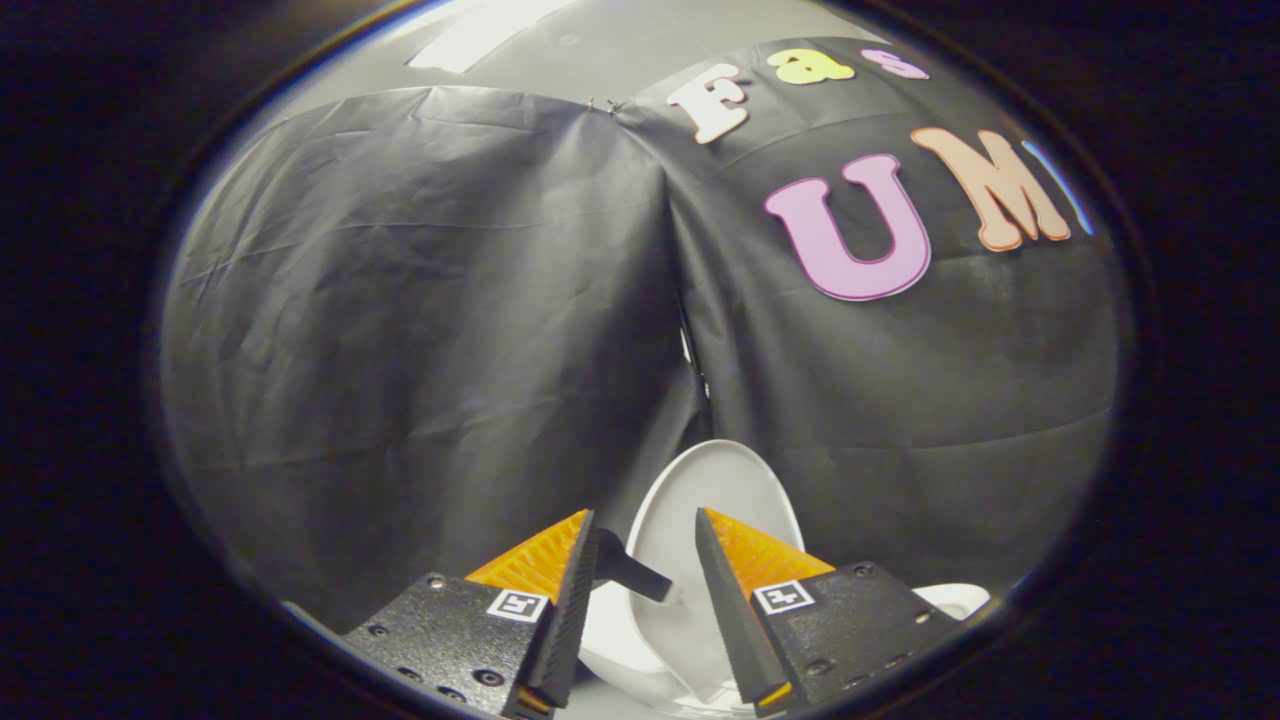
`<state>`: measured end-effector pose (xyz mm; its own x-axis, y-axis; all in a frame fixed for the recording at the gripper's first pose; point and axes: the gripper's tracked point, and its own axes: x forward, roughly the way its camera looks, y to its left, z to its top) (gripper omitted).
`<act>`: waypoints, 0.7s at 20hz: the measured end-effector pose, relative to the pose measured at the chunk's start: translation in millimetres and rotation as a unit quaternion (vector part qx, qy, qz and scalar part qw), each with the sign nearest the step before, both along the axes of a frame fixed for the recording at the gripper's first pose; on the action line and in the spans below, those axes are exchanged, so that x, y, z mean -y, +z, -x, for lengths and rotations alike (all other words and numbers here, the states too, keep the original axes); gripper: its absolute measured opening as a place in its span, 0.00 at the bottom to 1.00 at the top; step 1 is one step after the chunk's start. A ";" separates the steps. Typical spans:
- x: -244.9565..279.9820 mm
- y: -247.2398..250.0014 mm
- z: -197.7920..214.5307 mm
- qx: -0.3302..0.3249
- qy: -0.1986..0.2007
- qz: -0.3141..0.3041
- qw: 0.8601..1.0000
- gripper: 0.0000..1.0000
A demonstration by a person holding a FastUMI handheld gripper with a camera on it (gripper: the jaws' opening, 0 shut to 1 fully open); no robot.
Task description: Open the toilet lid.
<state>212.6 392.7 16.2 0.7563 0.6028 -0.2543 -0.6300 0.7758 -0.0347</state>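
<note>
The white toilet lid stands raised, close to upright, just ahead of my fingers and in front of the black cloth wall. A short black handle sticks out from the lid's left edge and reaches the inner side of my left finger. My gripper is open, its orange-backed fingers spread apart with the lid's lower part seen through the gap. Neither finger presses on the lid. Below the fingers lies part of the white toilet seat, and a bit of the rim peeks out beside the right finger.
The black cloth wall hangs close behind the toilet, with a seam between two panels running down to the lid. Above the cloth is a pale ceiling with a light strip.
</note>
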 end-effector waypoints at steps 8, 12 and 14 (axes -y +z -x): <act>124.0 18.9 -3.6 -0.008 -0.076 0.014 0.997 0.61; 195.2 24.1 2.4 -0.003 -0.090 0.031 0.995 0.60; 234.0 23.6 4.3 0.001 -0.104 0.031 0.994 0.60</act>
